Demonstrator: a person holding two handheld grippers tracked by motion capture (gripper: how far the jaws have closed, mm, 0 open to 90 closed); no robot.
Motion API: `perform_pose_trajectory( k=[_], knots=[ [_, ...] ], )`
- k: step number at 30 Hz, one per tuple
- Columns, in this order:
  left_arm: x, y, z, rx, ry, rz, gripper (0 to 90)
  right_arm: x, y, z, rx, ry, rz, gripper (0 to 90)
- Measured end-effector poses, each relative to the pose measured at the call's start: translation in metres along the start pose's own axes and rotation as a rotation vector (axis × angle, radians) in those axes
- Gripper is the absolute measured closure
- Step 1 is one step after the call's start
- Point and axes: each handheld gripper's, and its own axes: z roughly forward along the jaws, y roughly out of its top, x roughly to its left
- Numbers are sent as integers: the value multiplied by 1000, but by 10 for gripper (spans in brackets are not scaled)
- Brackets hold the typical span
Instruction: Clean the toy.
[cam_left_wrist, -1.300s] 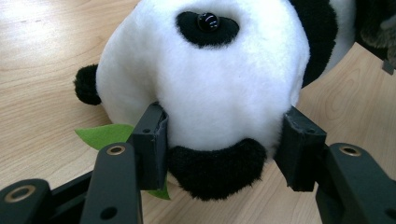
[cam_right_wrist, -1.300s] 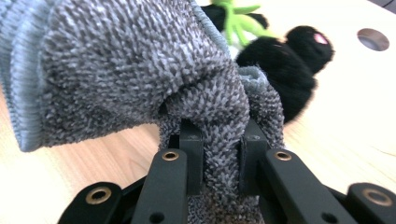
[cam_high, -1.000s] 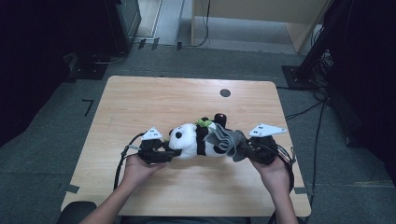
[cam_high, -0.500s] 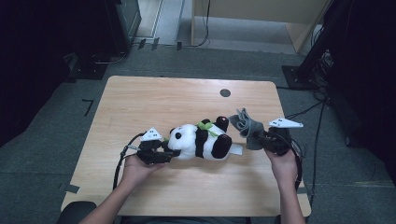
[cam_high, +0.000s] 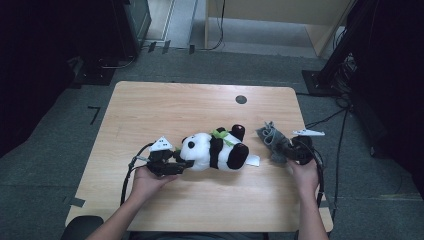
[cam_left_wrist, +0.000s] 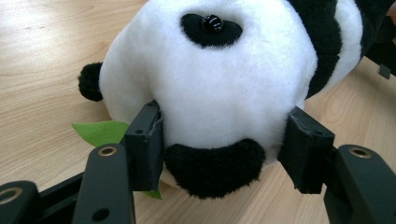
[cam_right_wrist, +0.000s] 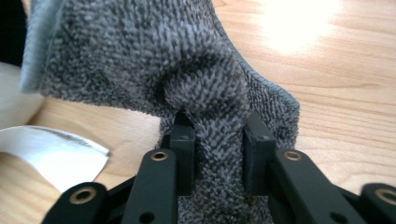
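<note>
A black-and-white plush panda lies on its side in the middle of the wooden table. My left gripper has its pads on either side of the panda's head; its jaws have just been opening a little, and the pads still touch the fur. To the right of the panda, my right gripper is shut on a fold of a grey knitted cloth. The cloth bulges above the pads. These jaws have also just been opening slightly, with the fold still pinched between them.
A white tag lies by the panda's feet, between it and the cloth. A green felt leaf sticks out under the head. A dark round hole sits near the table's far edge. Cables trail from both grippers.
My right gripper has carried the grey cloth off the panda, to the right and down toward the tabletop. The left gripper and the panda have stayed in place.
</note>
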Motion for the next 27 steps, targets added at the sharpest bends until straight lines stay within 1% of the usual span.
perform_pose_trajectory(
  k=[4, 6, 8, 10, 13, 15, 17, 18, 20, 21, 23, 24, 25, 27],
  knots=[
    [0, 0, 0, -3, -1, 0, 379, -4, -1, 12, 24, 14, 20, 671],
    [0, 0, 1, -2, 0, 1, 371, -5, -2, 15, 29, 23, 18, 629],
    [0, 0, 1, -2, 1, 1, 364, -5, -2, 16, 39, 45, 41, 568],
    [0, 0, 1, -3, 2, 1, 357, -6, -2, 15, 27, 67, 52, 501],
    [0, 0, 1, -4, 5, 5, 333, -5, -1, 12, 9, 51, 29, 388],
    [0, 0, 1, -5, 6, 8, 324, -4, 1, 7, 0, 30, 24, 340],
    [0, 0, 1, -6, 8, 11, 314, -1, 2, -2, -43, 35, 21, 293],
    [0, 0, 1, -7, 9, 12, 310, 1, 3, -7, -63, 44, 21, 282],
    [1, 0, 1, -8, 11, 14, 304, 7, 4, -15, -91, 63, 2, 242],
    [1, 0, 1, -8, 12, 14, 302, 12, 4, -18, -101, 75, -6, 222],
    [0, 1, 1, -4, 12, 15, 297, 20, 3, -22, -116, 109, -31, 209],
    [0, 1, 1, -4, 12, 15, 295, 20, 3, -22, -116, 109, -31, 209],
    [1, 2, 1, 2, 13, 17, 293, 29, 3, -25, -133, 118, -56, 204],
    [1, 3, 1, 1, 9, 12, 289, 37, 3, -28, -139, 135, -74, 204]
  ],
)
